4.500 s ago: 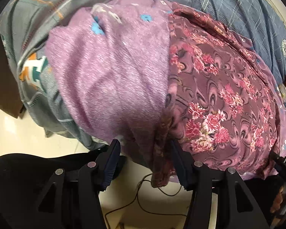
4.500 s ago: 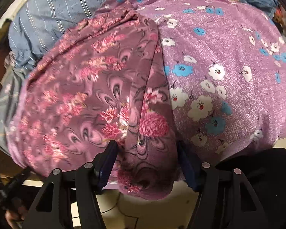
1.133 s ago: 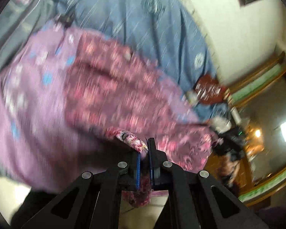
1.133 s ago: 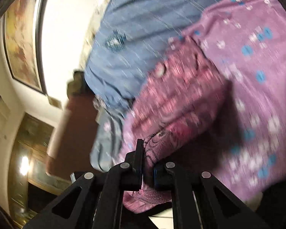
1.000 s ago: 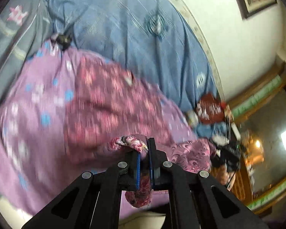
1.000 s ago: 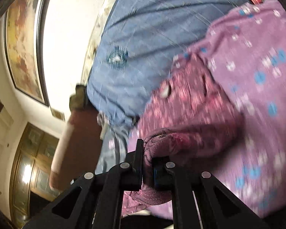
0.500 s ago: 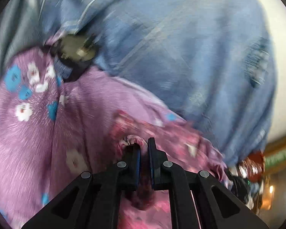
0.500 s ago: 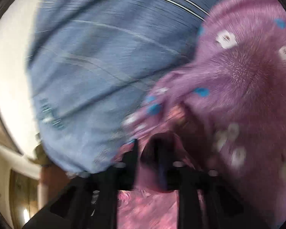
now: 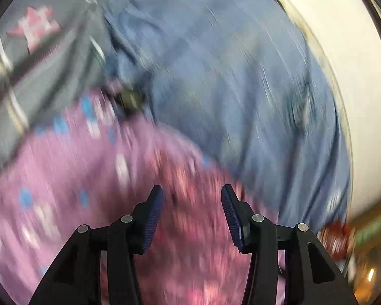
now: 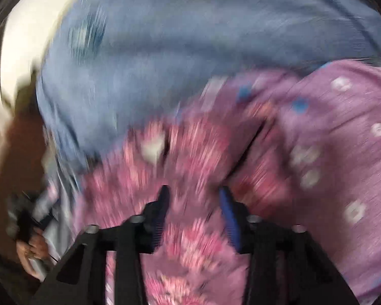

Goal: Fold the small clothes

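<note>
A dark pink floral garment [image 9: 190,254] lies folded over on a lilac cloth with blue and white flowers [image 9: 63,178]. In the right wrist view the floral garment [image 10: 185,157] sits left of the lilac cloth [image 10: 343,139]. My left gripper [image 9: 191,200] is open and empty just above the garment's far edge. My right gripper [image 10: 194,200] is open and empty above the same garment. Both views are motion-blurred.
A blue checked bedsheet [image 9: 228,76] covers the bed beyond the clothes; it also shows in the right wrist view [image 10: 177,50]. A grey patterned blanket [image 9: 33,63] lies at the left. A pale wall [image 9: 355,76] runs behind the bed. A small dark object [image 9: 130,99] rests by the lilac cloth's far corner.
Both grippers carried the floral garment's near edge forward over itself, then opened and let it go. The garment now lies folded under both open grippers.
</note>
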